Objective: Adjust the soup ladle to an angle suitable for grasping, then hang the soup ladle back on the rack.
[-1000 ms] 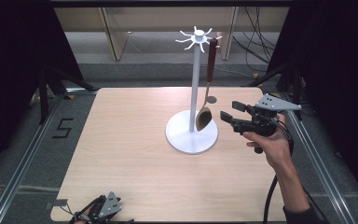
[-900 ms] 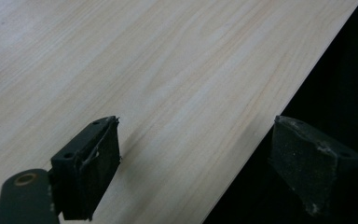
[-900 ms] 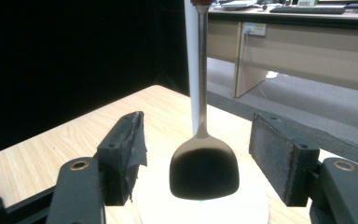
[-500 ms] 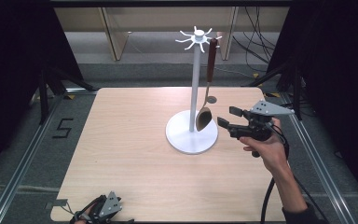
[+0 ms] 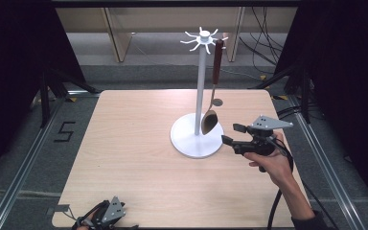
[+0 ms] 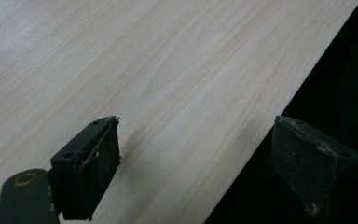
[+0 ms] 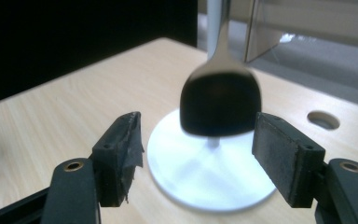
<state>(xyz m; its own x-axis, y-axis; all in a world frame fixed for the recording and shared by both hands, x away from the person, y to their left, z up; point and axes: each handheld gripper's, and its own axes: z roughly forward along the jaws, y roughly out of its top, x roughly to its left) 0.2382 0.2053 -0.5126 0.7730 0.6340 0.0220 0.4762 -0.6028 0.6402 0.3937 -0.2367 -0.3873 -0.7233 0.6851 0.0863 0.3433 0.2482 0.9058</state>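
- the spoon (image 5: 210, 120) hung by its brown handle from a hook of the white stand (image 5: 200, 96), its bowl dangling just above the round base at about 3 o'clock of the pole.
- the right gripper (image 5: 230, 134) sat level at 3 o'clock of the base, its jaws having just been opening; they stood wide, with the spoon bowl (image 7: 220, 102) beyond them, not between the pads.
- risk, as i judged it: a free-hanging spoon would swing if one pad touched first, so the grip could miss or slide it off its hook.
- a push against the pole might also tip or shift the stand.
- the left gripper (image 5: 106, 215) rested at 7 o'clock on the table (image 5: 124, 143) edge, jaws wide apart and empty, well clear.
- the pole stood just behind the bowl, crowding any deep reach.
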